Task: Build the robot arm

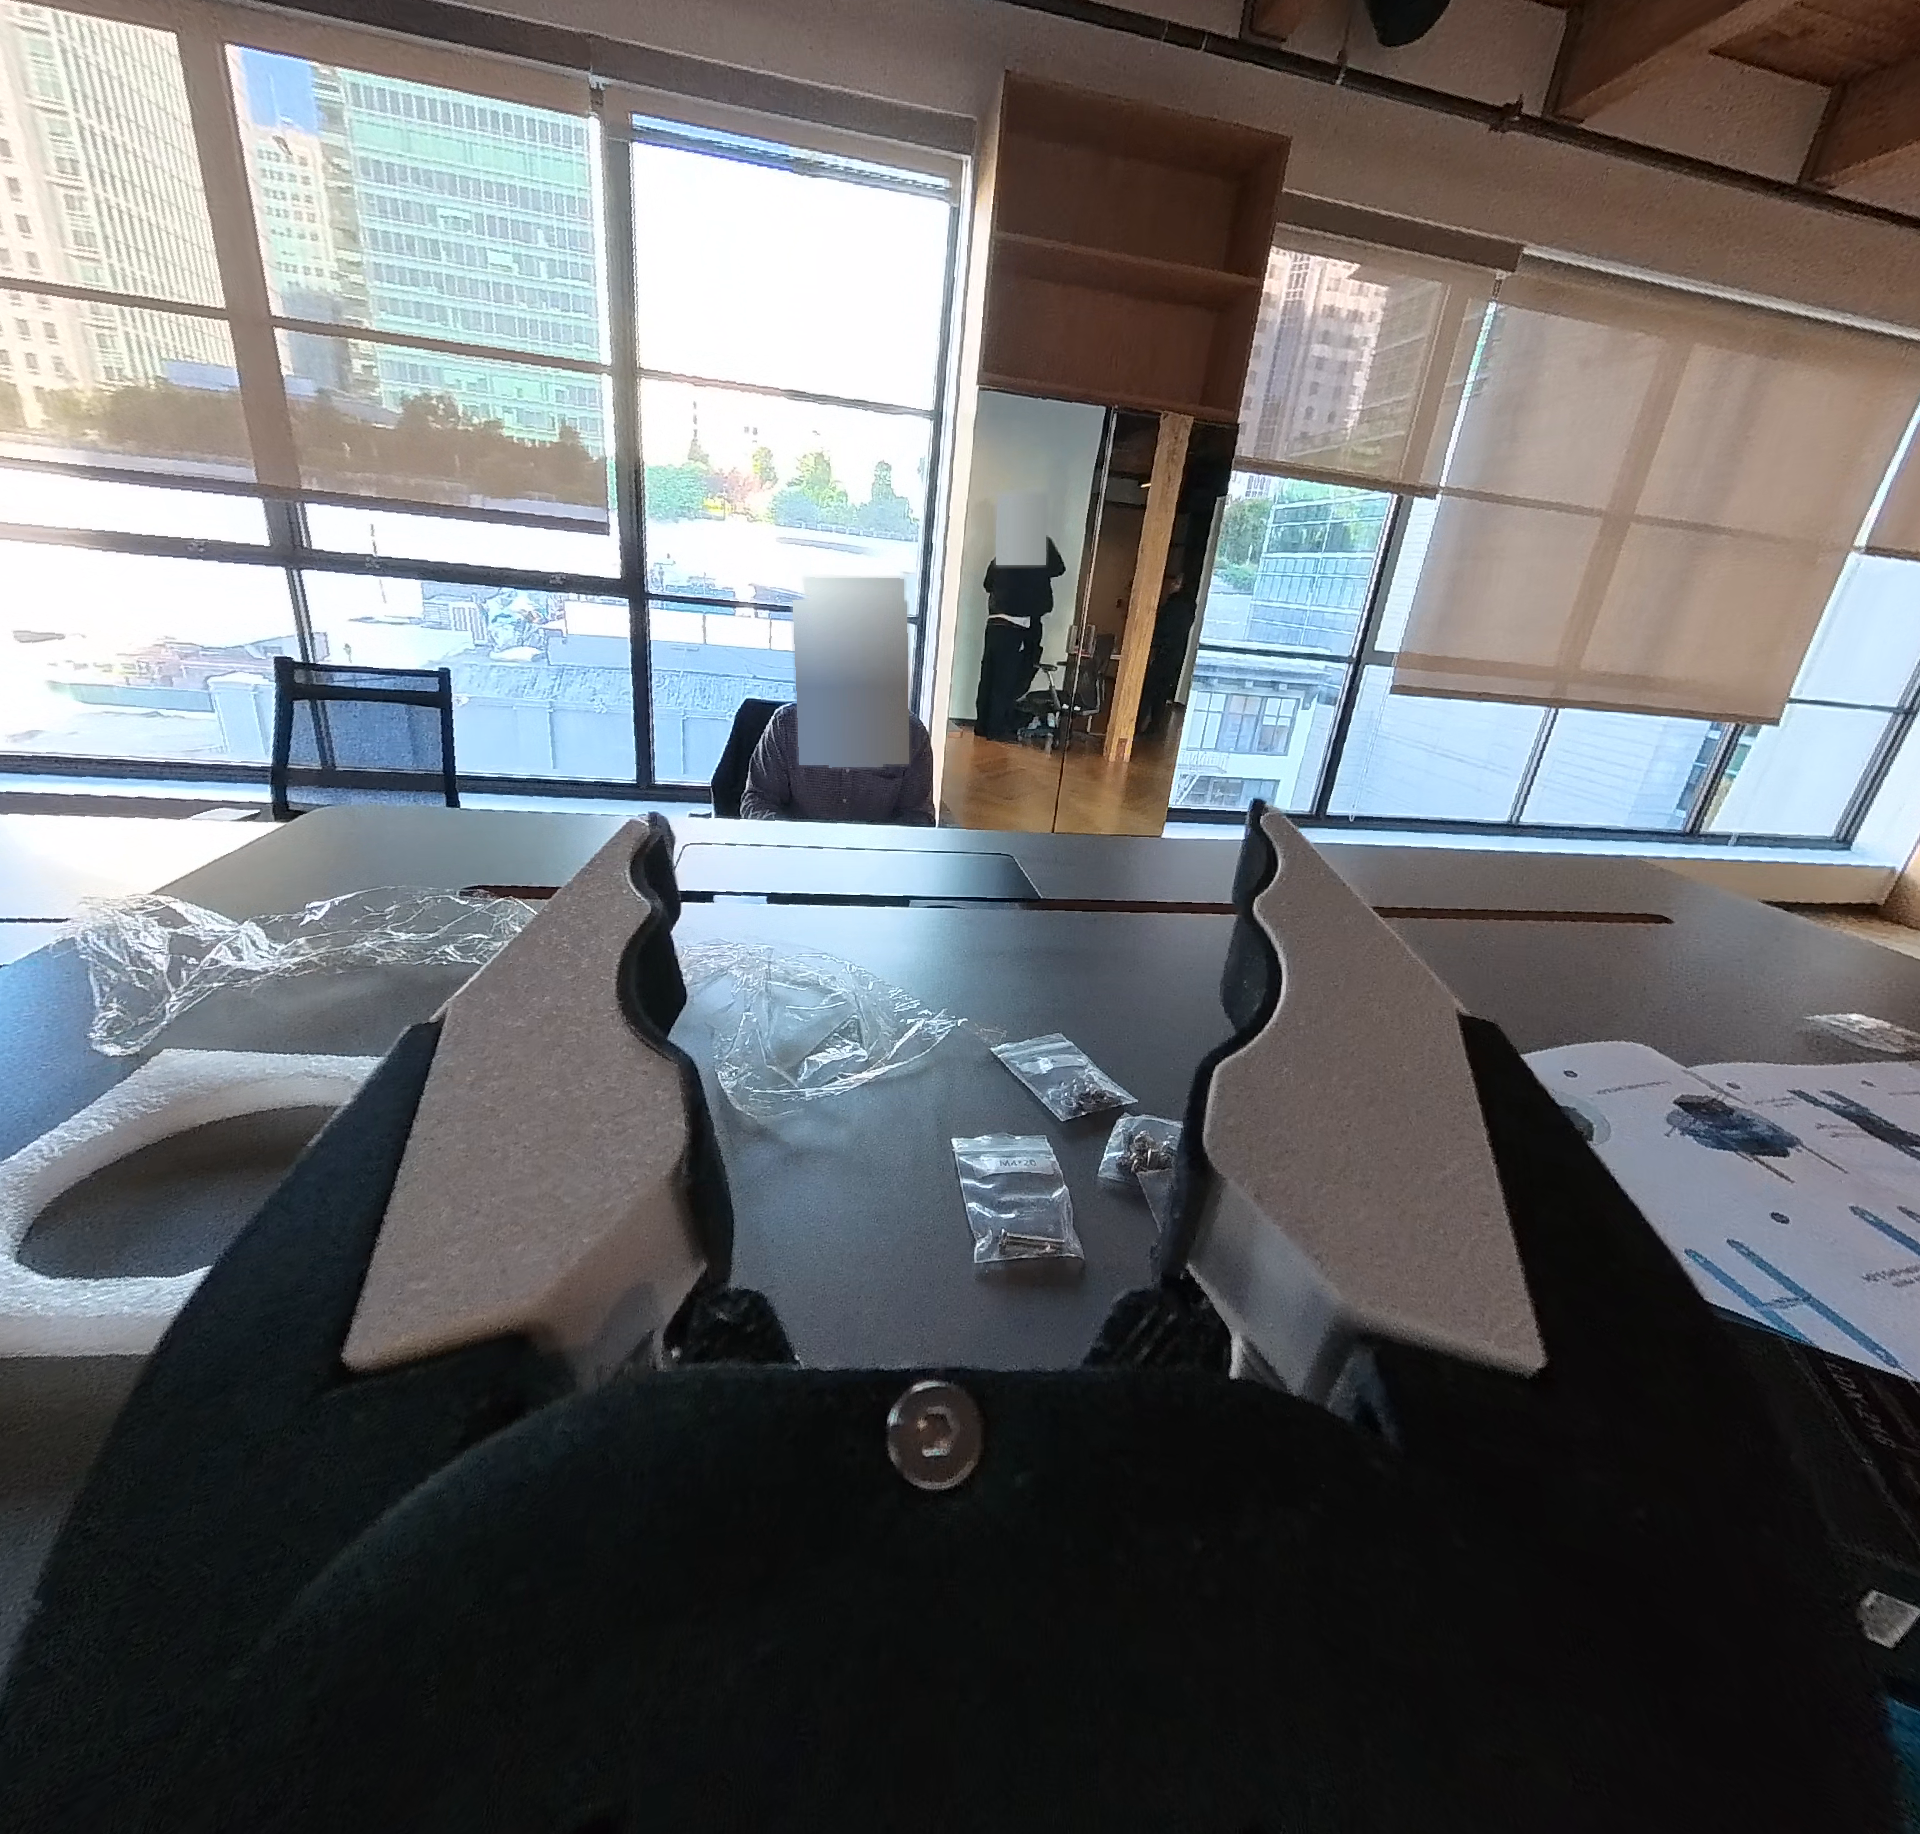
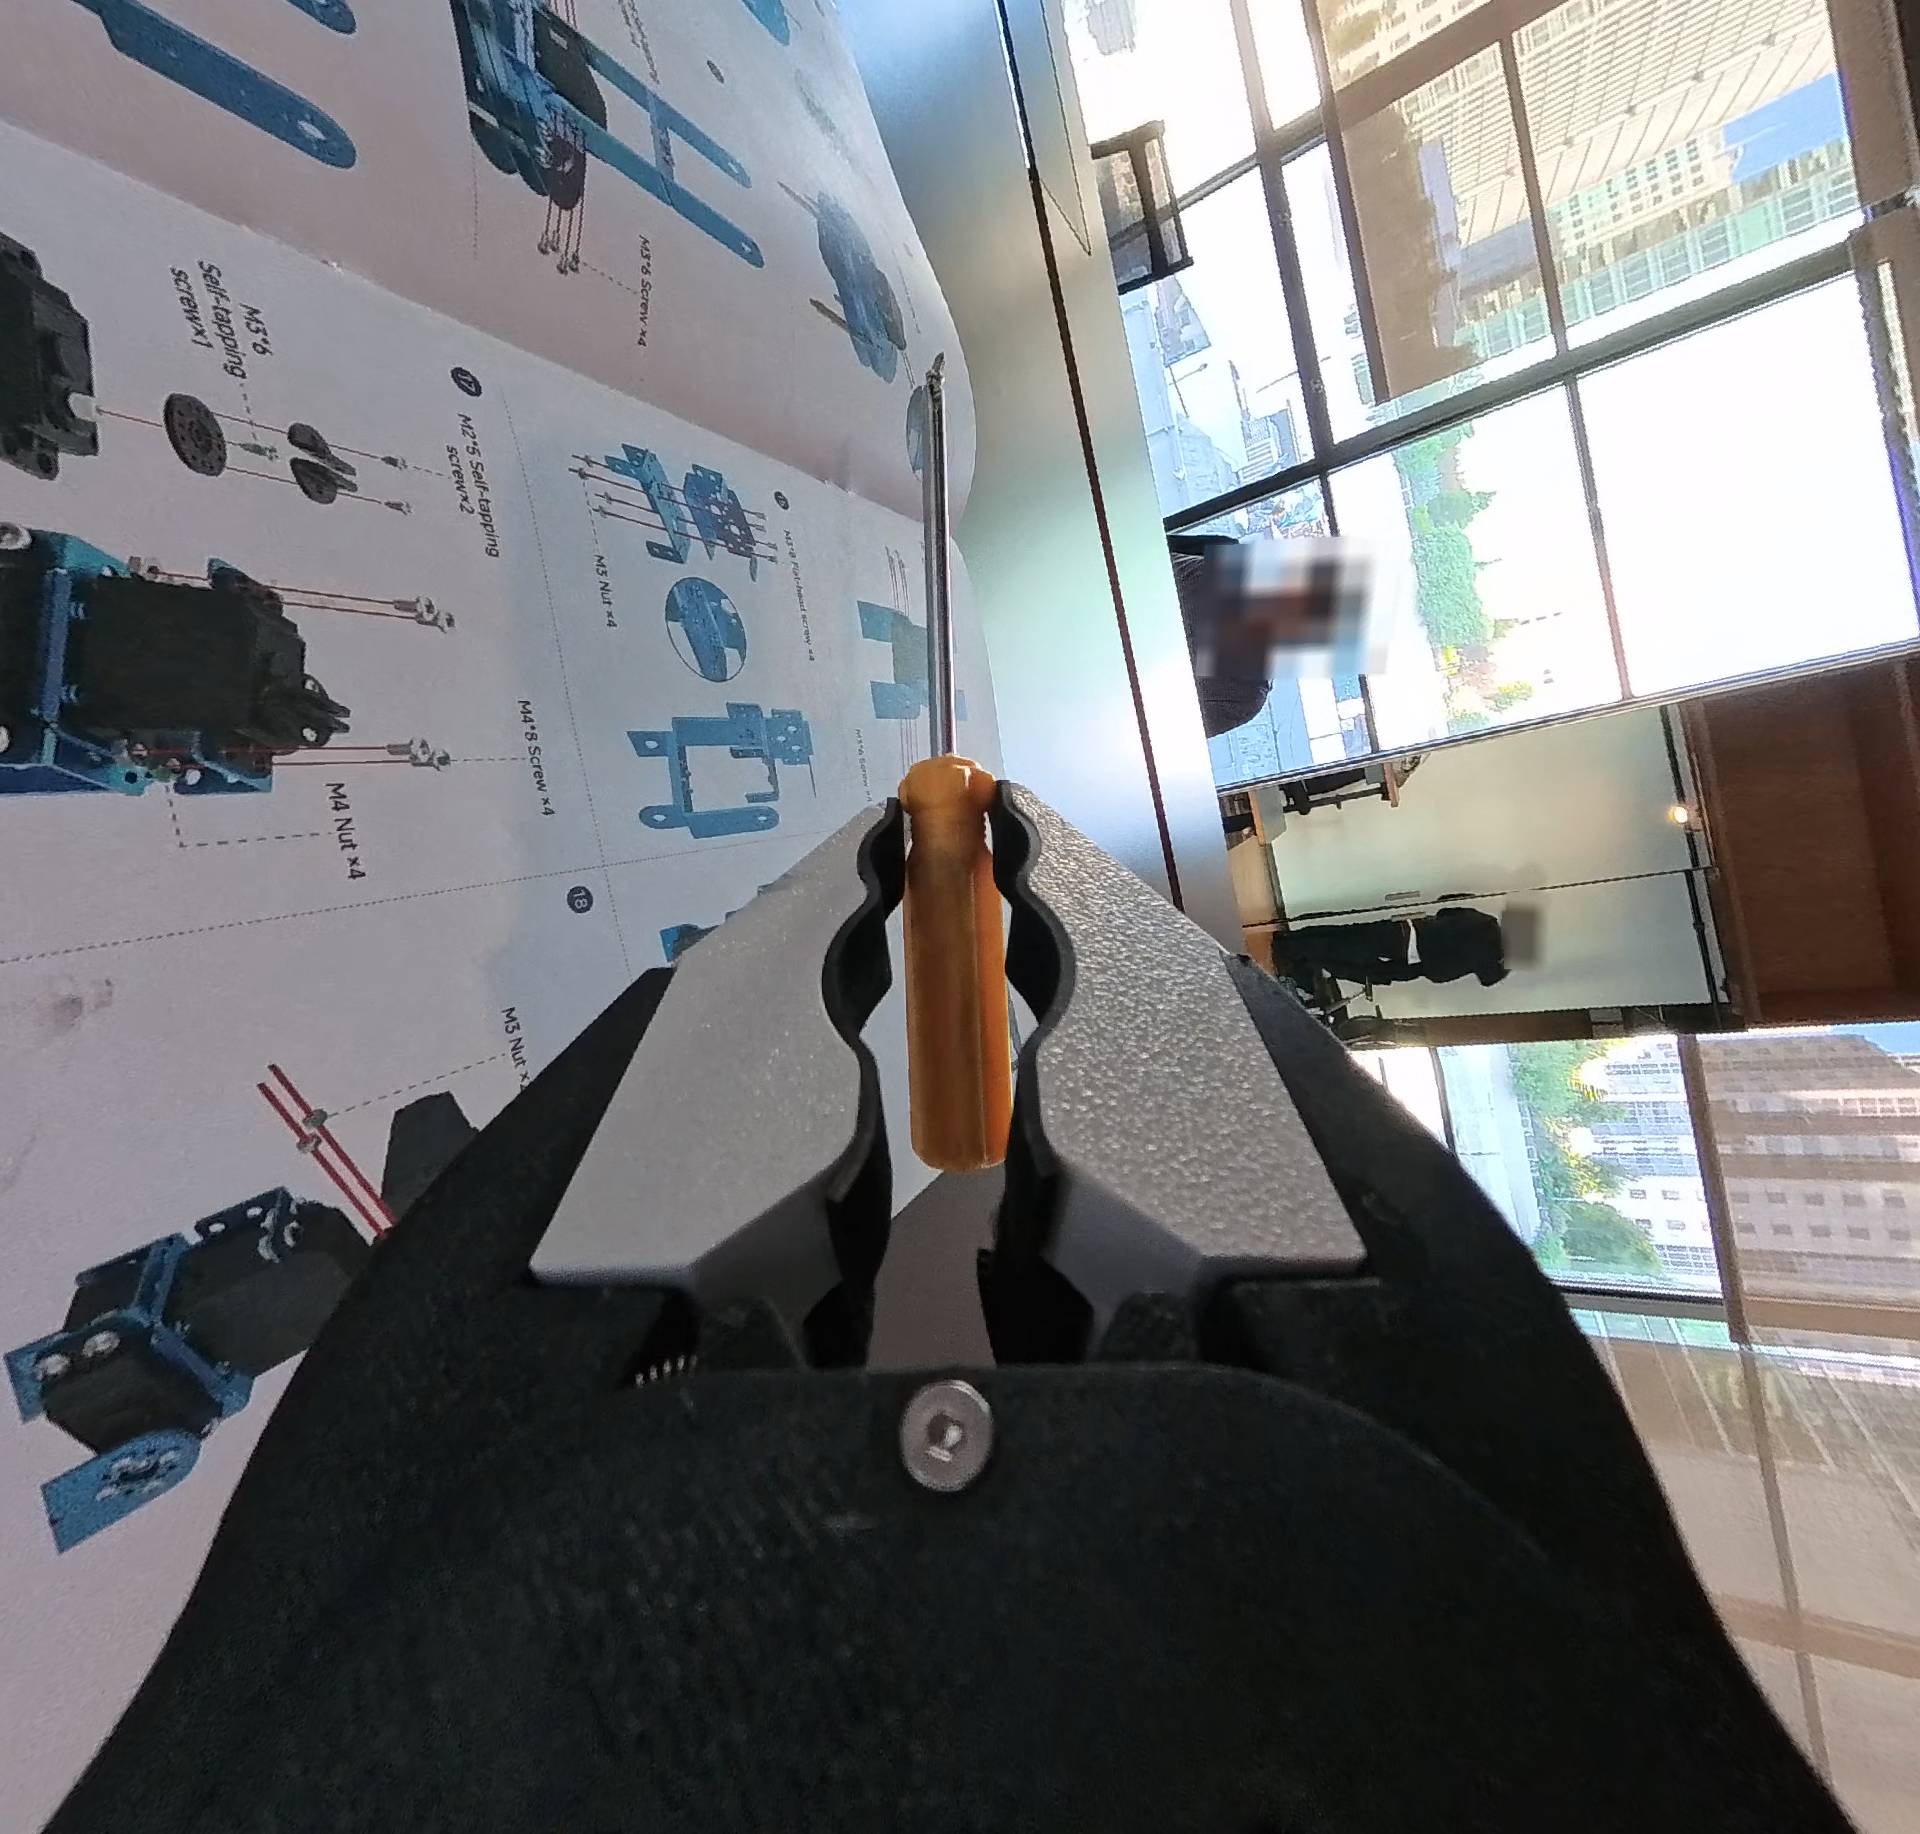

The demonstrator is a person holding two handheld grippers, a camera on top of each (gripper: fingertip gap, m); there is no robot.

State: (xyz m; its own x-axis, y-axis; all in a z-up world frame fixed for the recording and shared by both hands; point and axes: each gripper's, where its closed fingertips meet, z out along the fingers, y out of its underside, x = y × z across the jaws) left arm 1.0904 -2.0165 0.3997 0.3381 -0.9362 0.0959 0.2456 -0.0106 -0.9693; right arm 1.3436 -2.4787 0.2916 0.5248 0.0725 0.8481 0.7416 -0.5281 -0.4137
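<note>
Two grippers show, one per view. Between the spread, empty fingers of the left gripper (image 1: 956, 839) lies a wide stretch of bare dark table (image 1: 1039, 963), whose far edge runs across mid-frame below the windows (image 1: 436, 413). Three small clear zip bags sit low in that gap: the nearest bag (image 1: 1016, 1202) holds a few long screws, the farther bag (image 1: 1062, 1074) a cluster of small dark hardware, and a third bag (image 1: 1138, 1150) touches the inner edge of the right finger. Crumpled clear plastic wrap (image 1: 810, 1026) lies just beyond them, and more wrap (image 1: 270, 943) sits at the left. White foam packing (image 1: 125, 1161) with a round cutout fills the lower left, partly hidden by the gripper body. A printed instruction sheet (image 1: 1766, 1161) lies at the right edge.

In the right wrist view, rolled sideways, the right gripper (image 2: 945, 808) is clenched on the orange handle of a screwdriver (image 2: 956, 974). Its steel shaft points up-frame, over the same sheet (image 2: 416, 558), tip near the paper's curled edge.
</note>
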